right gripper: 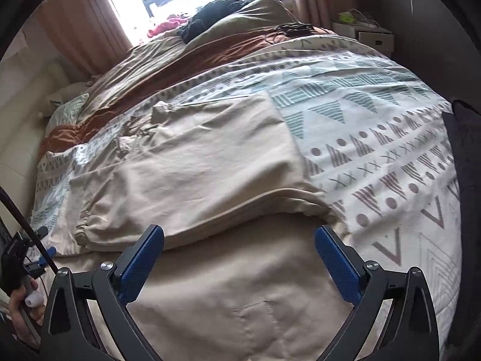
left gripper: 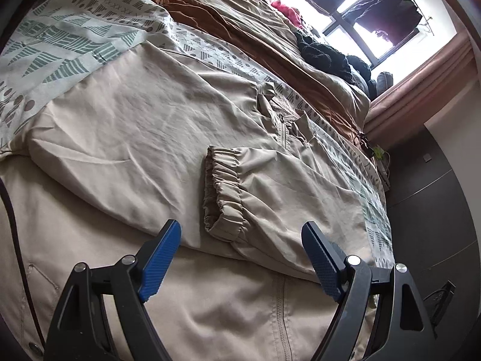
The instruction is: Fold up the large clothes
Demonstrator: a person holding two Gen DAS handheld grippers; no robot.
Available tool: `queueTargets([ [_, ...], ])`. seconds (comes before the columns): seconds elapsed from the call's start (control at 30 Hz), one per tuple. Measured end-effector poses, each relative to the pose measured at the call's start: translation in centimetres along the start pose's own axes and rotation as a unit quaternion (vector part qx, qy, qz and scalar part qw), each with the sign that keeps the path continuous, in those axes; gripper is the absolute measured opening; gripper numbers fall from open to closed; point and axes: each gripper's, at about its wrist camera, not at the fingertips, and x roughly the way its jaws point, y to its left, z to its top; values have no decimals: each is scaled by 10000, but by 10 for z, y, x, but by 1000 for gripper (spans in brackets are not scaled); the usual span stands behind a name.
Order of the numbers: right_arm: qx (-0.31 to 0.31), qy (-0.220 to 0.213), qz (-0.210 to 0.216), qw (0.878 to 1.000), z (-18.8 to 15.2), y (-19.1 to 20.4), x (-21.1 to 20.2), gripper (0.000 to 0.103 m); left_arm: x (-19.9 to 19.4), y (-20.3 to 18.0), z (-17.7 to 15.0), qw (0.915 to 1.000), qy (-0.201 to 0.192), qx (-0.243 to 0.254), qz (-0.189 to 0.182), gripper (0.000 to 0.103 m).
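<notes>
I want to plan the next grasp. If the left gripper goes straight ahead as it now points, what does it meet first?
Probably the elastic sleeve cuff of the beige jacket, which lies just ahead between the open jaws; depth is unclear.

No text, label, brand or number can be read in either view. The bedspread [right gripper: 375, 150] carries only printed triangles, dots and crosses, no letters. At the left edge of the right wrist view, a small black device [right gripper: 13, 249] bears pale lettering, too blurred to make out.
</notes>
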Motion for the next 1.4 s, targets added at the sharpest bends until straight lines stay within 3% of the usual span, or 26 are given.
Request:
queueTargets([
  [0.23,363,353,-79,9987,8,-35,22,101,37,-12,-6,9990,236,139,355,84],
  [0.33,294,504,-181,9981,11,-38,37,101,49,-16,-10,9986,405,131,312,84],
  [0.47,271,803,-327,9959,12,-45,64,101,61,-19,-15,9957,424,432,698,83],
  [0.63,27,819,-603,9948,19,-46,82,101,69,-18,-13,9917,350,587,1089,67],
  [0.7,26,801,-750,9940,19,-50,86,101,71,-18,-12,9878,286,695,1362,49],
  [0.93,236,687,-1036,9920,20,-68,86,101,67,-9,-8,9820,185,815,1695,40],
  [1.23,398,564,-1078,9918,24,-74,90,101,59,3,1,9841,6,560,1686,40],
  [1.4,681,544,-992,9912,27,-84,90,101,50,13,10,9924,31,126,1223,40],
])
